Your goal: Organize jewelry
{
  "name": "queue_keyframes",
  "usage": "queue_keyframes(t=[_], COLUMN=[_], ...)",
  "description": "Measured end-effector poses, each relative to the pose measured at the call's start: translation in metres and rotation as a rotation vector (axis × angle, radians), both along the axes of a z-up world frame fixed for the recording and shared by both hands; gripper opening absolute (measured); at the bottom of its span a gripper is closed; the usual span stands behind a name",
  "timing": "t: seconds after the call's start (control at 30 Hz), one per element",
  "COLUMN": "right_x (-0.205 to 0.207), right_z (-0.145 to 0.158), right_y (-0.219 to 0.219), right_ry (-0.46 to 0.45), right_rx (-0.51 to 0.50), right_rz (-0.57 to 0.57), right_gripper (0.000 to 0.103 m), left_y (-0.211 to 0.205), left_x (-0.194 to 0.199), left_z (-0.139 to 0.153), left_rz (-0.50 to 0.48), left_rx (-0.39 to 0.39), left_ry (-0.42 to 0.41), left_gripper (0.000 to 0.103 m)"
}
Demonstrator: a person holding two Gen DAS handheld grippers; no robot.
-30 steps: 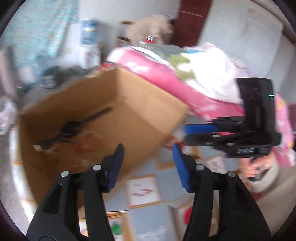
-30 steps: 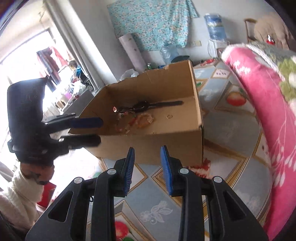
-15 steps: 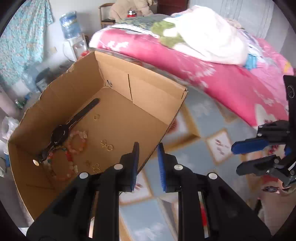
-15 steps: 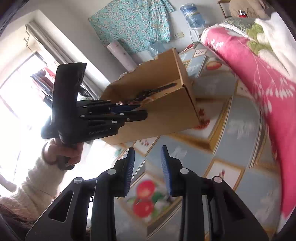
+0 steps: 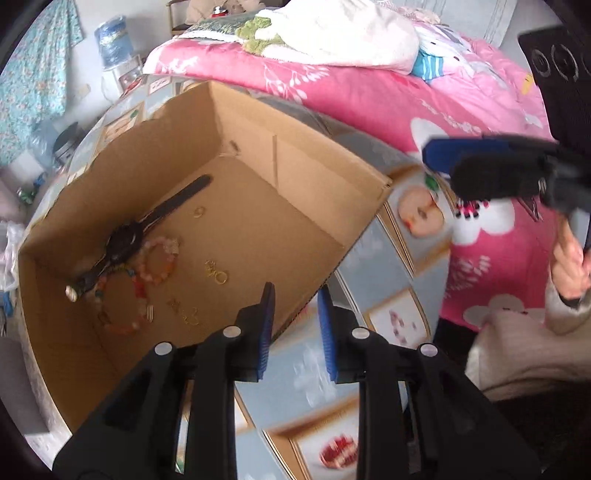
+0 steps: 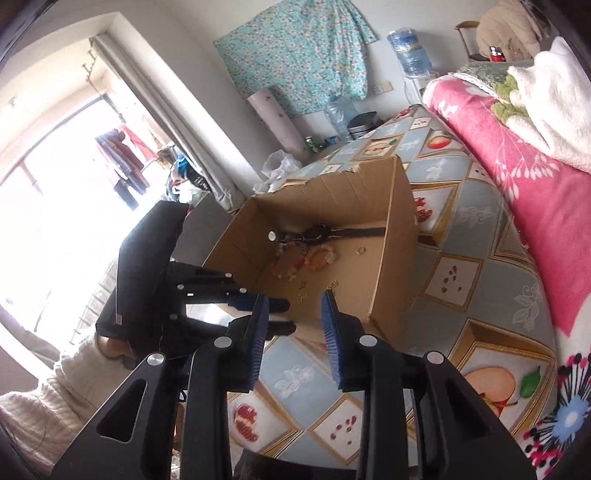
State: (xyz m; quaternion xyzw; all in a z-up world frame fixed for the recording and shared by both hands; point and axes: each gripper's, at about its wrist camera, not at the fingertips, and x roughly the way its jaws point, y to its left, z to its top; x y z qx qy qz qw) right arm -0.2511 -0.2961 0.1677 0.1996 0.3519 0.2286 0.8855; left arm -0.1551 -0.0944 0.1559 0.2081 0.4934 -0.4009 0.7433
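Observation:
An open cardboard box [image 5: 295, 122] [image 6: 399, 206] holds a black watch [image 5: 125, 240] [image 6: 321, 233], a pink bead bracelet [image 5: 160, 260], a multicoloured bead bracelet [image 5: 122, 306] and small gold rings [image 5: 218, 275]. My left gripper [image 5: 295, 295] [image 6: 290, 315] hovers over the box's near wall. Its jaws are opening and grip nothing, though the wall's edge shows in the gap. My right gripper [image 6: 294, 299] [image 5: 439, 168] hangs off the box's right side, narrowly open with nothing between its pads.
The box rests on a mat with fruit pictures [image 5: 388, 258]. A pink quilt [image 5: 369, 92] with a white blanket [image 5: 332, 33] rises behind it. A hand in a cream sleeve [image 5: 569, 266] holds the right gripper. A bright window [image 6: 55, 203] is at the left.
The left gripper's jaws went from wide to narrow, and it swung over the box's near wall. The right gripper shifted, so the box's inside now shows from higher up.

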Motion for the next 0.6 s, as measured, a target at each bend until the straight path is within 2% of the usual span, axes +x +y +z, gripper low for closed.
queue_keyframes(t=[0.17, 0.2, 0.27, 0.33, 0.37, 0.4, 0.43, 0.6], right_x=[-0.01, -0.012, -0.012, -0.006, -0.002, 0.002, 0.008, 0.035], right_z=[0.003, 0.004, 0.006, 0.008, 0.008, 0.007, 0.005, -0.018], right_y=[0.019, 0.023, 0.031, 0.037, 0.04, 0.044, 0.047, 0.07], right_ry=[-0.006, -0.006, -0.014, -0.031, -0.039, -0.041, -0.039, 0.012], right_rx=[-0.001, -0.001, -0.011, -0.039, -0.055, -0.077, -0.108, -0.209], right_rz=[0.041, 0.044, 0.052, 0.052, 0.051, 0.046, 0.033, 0.026], right_gripper=[0.03, 0.03, 0.03, 0.031, 0.034, 0.037, 0.037, 0.042], left_y=[0.02, 0.028, 0.037, 0.051, 0.056, 0.063, 0.069, 0.087], left_x=[-0.025, -0.03, -0.036, -0.044, -0.046, -0.05, -0.052, -0.056], left_z=[0.003, 0.008, 0.017, 0.03, 0.034, 0.036, 0.036, 0.024], left_rz=[0.05, 0.076, 0.103, 0.149, 0.174, 0.232, 0.291, 0.591], left_rx=[-0.015, -0.031, -0.08, -0.161, -0.18, -0.205, -0.213, -0.231], left_ry=[0.046, 0.048, 0.059, 0.058, 0.047, 0.017, -0.012, -0.177], left_gripper=[0.034, 0.039, 0.048, 0.05, 0.056, 0.067, 0.07, 0.072])
